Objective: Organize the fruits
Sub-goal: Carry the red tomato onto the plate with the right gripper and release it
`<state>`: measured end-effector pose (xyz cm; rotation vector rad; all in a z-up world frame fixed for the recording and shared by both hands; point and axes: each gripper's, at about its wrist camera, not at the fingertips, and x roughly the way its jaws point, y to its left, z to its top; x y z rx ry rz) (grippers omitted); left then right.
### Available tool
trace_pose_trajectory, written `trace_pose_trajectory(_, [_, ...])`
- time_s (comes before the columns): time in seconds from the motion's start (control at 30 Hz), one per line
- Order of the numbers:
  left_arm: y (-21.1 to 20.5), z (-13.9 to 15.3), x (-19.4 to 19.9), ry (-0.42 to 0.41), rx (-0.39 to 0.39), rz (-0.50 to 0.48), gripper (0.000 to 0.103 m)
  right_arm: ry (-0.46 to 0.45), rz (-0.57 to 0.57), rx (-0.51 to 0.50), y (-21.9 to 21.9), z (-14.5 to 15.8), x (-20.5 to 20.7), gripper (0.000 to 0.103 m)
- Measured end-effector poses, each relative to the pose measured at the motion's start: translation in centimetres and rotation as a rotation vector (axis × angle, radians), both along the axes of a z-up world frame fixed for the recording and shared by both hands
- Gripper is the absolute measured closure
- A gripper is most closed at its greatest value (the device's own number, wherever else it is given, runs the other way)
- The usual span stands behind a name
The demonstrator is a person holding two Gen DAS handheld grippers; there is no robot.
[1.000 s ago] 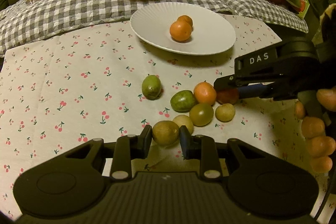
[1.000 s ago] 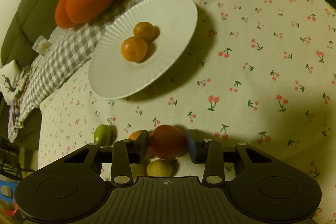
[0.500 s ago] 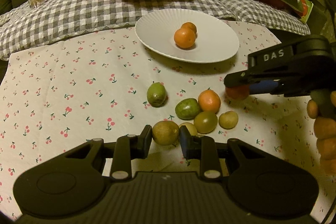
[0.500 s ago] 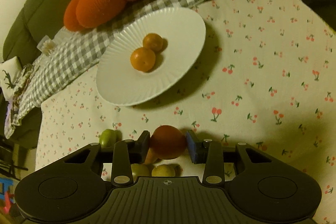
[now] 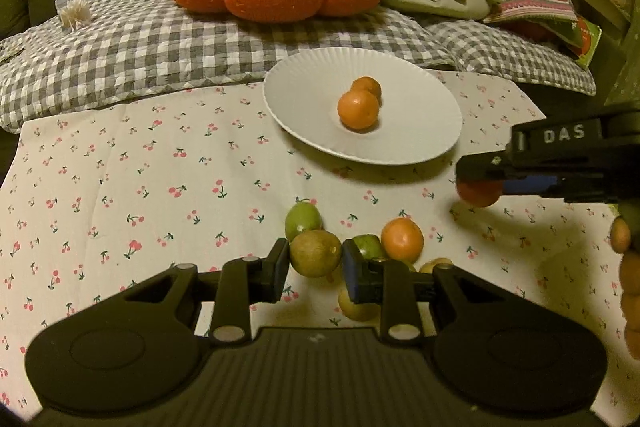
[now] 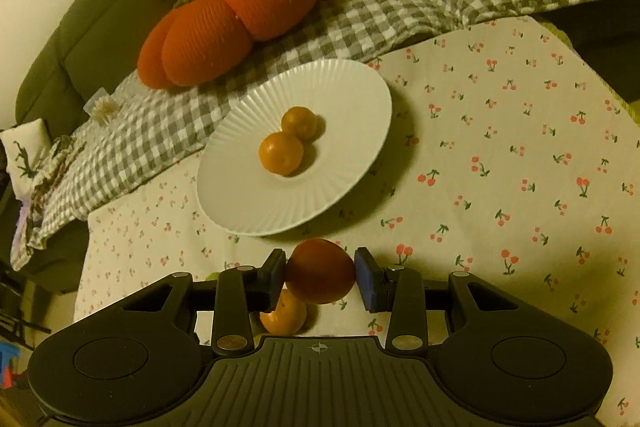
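Two oranges [image 5: 358, 109] sit on the white ribbed plate [image 5: 420, 131] while the left gripper [image 5: 315, 261] clamps a round brownish-green fruit [image 5: 315, 253] and the right gripper [image 6: 320, 273] clamps a reddish-orange fruit [image 6: 320, 271].

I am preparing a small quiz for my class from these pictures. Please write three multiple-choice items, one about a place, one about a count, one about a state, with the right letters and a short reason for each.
1. Where is the white plate?
A. on the cherry-print cloth
B. on the orange cushion
C. on the floor

2. How many oranges lie on the plate?
A. none
B. two
C. five

3. What is the state of the right tongs?
A. wide open with nothing between them
B. shut on a spoon
C. shut on a reddish fruit

Answers:
1 A: the plate rests on the cherry-print cloth.
2 B: one orange sits in front of a second.
3 C: both pads press the reddish fruit, clear of the cloth.
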<state>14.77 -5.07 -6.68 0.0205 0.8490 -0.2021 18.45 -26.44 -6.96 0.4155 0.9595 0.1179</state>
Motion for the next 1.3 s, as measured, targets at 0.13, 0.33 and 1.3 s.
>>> trace_pose_trajectory(0.13, [0.0, 0.1, 0.6, -0.012, -0.003, 0.002, 0.076, -0.021, -0.003, -0.008, -0.2, 0.5, 0.1, 0.066])
trace_pose_trajectory(0.33, [-0.3, 0.8, 2.2, -0.063, -0.001, -0.001, 0.076, -0.043, -0.009, -0.013, -0.5, 1.0, 0.3, 0.066])
trace_pose_trajectory(1.3, [-2.7, -2.0, 9.0, -0.161, -0.032, -0.066, 0.076, -0.191, 0.058, -0.140, 0.8, -0.2, 4.5, 0.066])
